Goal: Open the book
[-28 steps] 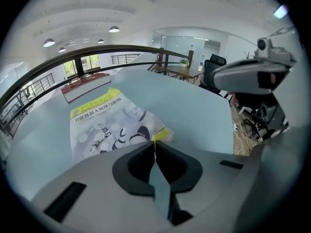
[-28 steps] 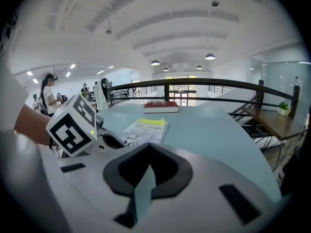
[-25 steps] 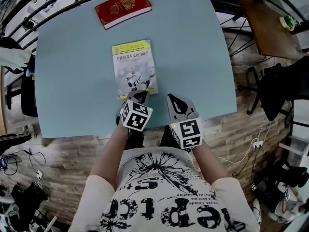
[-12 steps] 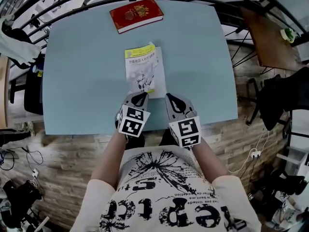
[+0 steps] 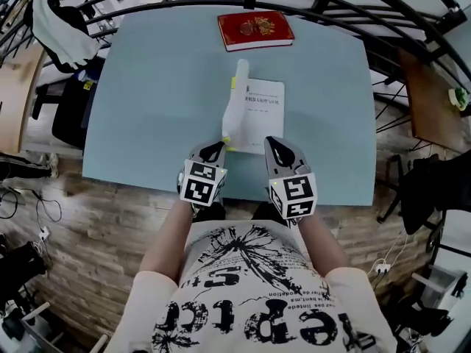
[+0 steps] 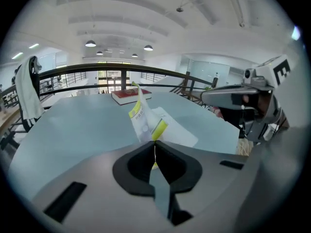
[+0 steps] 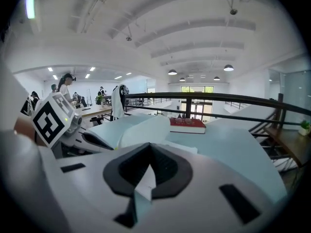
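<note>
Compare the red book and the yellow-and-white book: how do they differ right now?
The red book lies closed at the far edge of the blue table; the yellow-and-white book sits nearer, its cover raised. No gripper touches the red book; the left gripper pinches the other's cover. Both rest on that table.

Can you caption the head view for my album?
Left gripper holds up the yellow-and-white paperback book's front cover on the blue table.

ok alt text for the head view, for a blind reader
The left gripper pinches the yellow-edged front cover of a white paperback book, holding it upright, on a light blue table. The right gripper sits at the book's near right corner; a red hardcover book lies beyond.
</note>
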